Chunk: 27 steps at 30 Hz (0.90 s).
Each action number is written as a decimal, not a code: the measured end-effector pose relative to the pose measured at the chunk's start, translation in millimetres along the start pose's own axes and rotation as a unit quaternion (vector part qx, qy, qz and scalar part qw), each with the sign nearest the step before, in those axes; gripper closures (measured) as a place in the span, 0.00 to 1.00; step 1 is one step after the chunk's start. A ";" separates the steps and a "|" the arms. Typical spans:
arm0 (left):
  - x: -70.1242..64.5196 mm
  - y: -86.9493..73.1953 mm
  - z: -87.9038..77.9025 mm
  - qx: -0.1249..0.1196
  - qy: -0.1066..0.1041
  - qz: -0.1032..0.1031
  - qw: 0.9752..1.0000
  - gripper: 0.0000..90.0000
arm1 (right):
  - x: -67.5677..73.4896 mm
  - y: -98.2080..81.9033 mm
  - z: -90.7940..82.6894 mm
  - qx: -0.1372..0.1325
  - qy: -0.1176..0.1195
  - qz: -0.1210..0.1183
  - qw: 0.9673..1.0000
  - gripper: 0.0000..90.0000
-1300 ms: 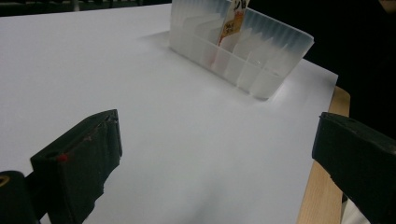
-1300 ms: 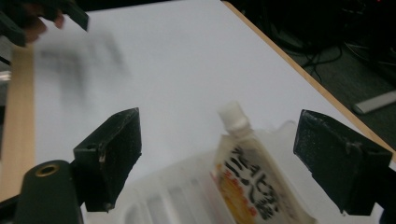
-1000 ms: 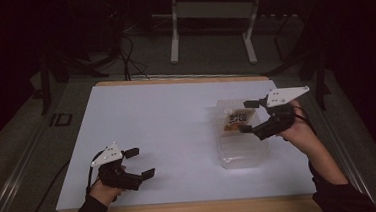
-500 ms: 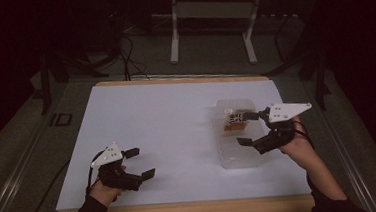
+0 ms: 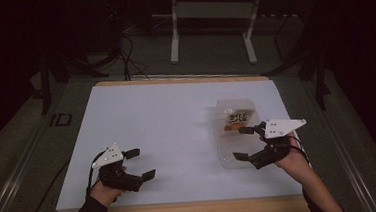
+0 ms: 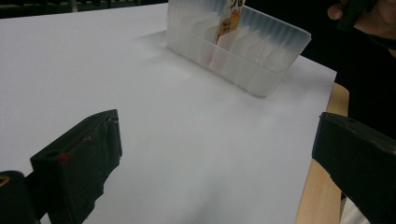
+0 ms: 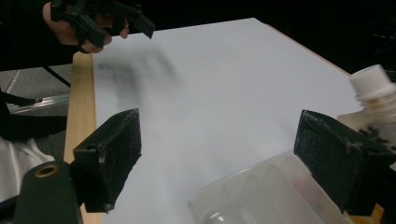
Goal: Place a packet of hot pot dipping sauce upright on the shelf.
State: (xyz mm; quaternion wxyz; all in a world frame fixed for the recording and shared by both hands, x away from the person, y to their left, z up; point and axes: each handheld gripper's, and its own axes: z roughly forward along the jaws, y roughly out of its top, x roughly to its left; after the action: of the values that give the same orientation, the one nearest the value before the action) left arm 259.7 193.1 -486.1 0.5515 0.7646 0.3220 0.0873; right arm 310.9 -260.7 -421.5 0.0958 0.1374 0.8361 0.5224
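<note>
A person works two hand-held grippers over a white-topped desk (image 5: 168, 132) with a pale wooden edge, set in a dark room. The left gripper (image 5: 139, 164) hovers near the front left corner of the desk, its jaws spread wide with nothing between them; the left gripper view looks across bare white surface toward the far side. The right gripper (image 5: 244, 143) sits at the right side of the desk, just at the near end of a clear plastic container (image 5: 228, 156), its jaws also spread wide and holding nothing. The grey three-cornered plate rides on top of that gripper, and the person's right hand (image 5: 295, 161) grips it from behind.

The container, a long translucent tray with ribbed dividers inside, lies lengthwise on the right half of the desk, well apart from the left gripper. A small bottle (image 5: 238, 117) with a white cap and an orange-and-white printed label rests in its far end. In the right gripper view the cap and label show just beyond the right jaw, above the rim of the container (image 7: 261, 186). Behind the desk stands a metal frame (image 5: 210, 29) on a dark floor.
</note>
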 end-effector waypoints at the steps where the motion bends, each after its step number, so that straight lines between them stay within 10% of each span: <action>1: -0.2 0.0 -0.1 0.000 0.000 0.000 1.000 0.02 | 0.0 0.0 0.0 0.000 0.000 0.000 1.000 0.17; 27: -6.0 -2.8 4.0 0.000 -0.012 0.019 1.000 0.02 | 17.2 -47.7 -2.1 -0.018 -0.010 0.037 0.999 0.17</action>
State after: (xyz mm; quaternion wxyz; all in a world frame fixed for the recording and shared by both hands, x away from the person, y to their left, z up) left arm 255.9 186.9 -488.7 0.5536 0.7715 0.3009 0.0881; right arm 287.8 -276.7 -463.8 0.0876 0.1714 0.8198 0.5394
